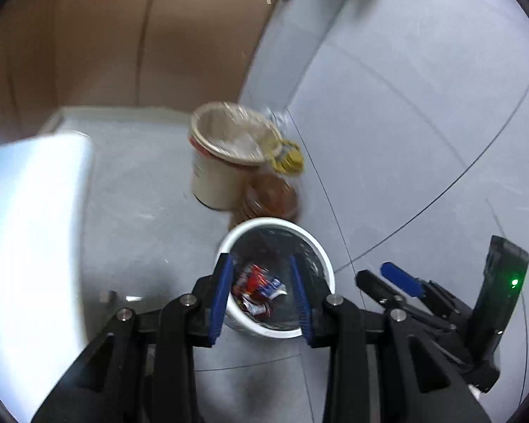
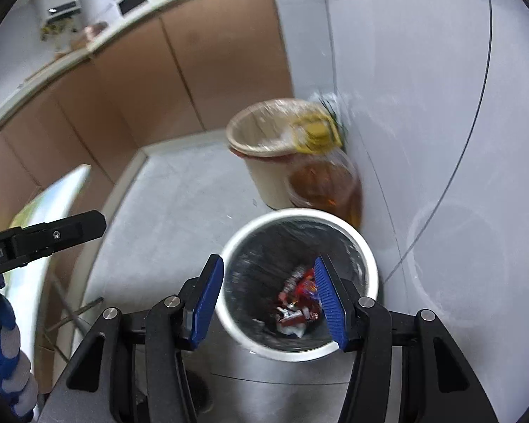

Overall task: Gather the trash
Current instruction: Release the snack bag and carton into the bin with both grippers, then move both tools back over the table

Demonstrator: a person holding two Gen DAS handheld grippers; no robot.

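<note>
The trash wrappers, red and crinkly, lie at the bottom of the white bin, which has a dark bag inside and stands on the grey floor. I hold both grippers right over it. My left gripper has its jaws apart with nothing in them, and my right gripper is the same. So I think the dropping step is done. Behind the bin stand a beige bucket and a brown jug. Next I must pull back and look for more trash.
</note>
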